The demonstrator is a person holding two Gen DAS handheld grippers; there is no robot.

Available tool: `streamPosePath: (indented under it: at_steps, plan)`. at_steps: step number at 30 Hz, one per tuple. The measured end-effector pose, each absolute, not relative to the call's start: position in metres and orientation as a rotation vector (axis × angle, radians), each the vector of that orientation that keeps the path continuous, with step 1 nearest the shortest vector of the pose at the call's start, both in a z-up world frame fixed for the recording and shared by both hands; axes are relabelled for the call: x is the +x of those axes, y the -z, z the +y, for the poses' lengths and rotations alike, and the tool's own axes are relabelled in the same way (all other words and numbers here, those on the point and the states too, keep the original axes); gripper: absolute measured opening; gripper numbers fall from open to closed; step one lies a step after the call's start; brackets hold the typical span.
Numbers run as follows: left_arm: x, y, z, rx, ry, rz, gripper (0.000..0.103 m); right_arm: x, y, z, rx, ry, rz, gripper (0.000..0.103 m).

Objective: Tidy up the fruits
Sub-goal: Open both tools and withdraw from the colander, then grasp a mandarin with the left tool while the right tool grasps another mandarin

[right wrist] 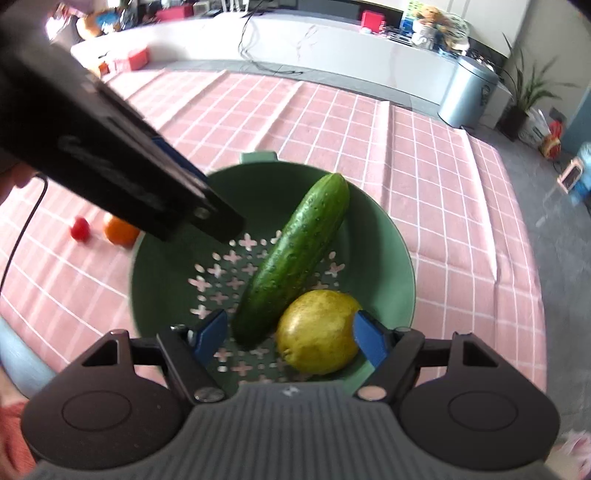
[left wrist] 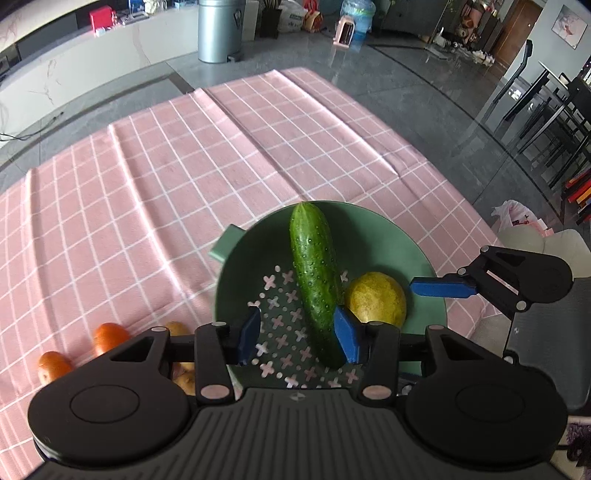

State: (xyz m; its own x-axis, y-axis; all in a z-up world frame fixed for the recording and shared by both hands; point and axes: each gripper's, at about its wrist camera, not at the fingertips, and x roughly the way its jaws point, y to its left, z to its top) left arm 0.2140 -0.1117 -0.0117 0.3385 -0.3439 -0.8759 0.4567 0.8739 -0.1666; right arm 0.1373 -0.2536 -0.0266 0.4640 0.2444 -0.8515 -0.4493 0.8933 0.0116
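Observation:
A green colander bowl (left wrist: 373,229) (right wrist: 388,258) stands on the pink checked cloth. A cucumber (left wrist: 316,273) (right wrist: 295,251) and a yellow fruit (left wrist: 375,297) (right wrist: 317,328) lie in it. My left gripper (left wrist: 297,338) hangs over the bowl, open; the cucumber's near end lies between its blue fingers, against the right one and well apart from the left one. My right gripper (right wrist: 290,338) is open too, with the cucumber's end and the yellow fruit between its fingers, the fruit close to the right one. Each view also shows part of the other gripper.
Left of the bowl lie orange-red fruits (left wrist: 109,336) (right wrist: 120,230), a small red one (right wrist: 80,229) and potatoes (left wrist: 186,380). The cloth (left wrist: 184,166) stretches beyond the bowl. A metal bin (left wrist: 221,29) stands on the floor past the table's far edge.

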Motion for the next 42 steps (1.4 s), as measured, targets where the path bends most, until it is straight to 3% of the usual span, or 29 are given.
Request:
streamPosePath:
  at_steps: [11, 20, 31, 33, 37, 42]
  plan:
    - [0.161, -0.026, -0.050, 0.146, 0.490, 0.997, 0.055, 0.090, -0.003, -0.228, -0.016, -0.380, 0.918, 0.075]
    - [0.138, -0.012, 0.017, 0.133, 0.433, 0.960, 0.055, 0.049, 0.003, -0.175, 0.143, -0.358, 0.831, 0.080]
    - [0.154, 0.039, 0.075, 0.063, 0.333, 0.934, 0.055, 0.058, 0.032, -0.121, 0.152, -0.316, 0.842, 0.064]
    - [0.160, 0.045, 0.079, 0.082, 0.315, 0.919, 0.055, 0.067, 0.036, -0.115, 0.162, -0.304, 0.856, 0.057]
    - [0.173, 0.060, 0.082, 0.128, 0.283, 0.880, 0.055, 0.084, 0.046, -0.097, 0.159, -0.295, 0.875, 0.054]
    - [0.188, 0.080, 0.093, 0.086, 0.272, 0.874, 0.062, 0.102, 0.057, -0.078, 0.120, -0.287, 0.881, 0.047]
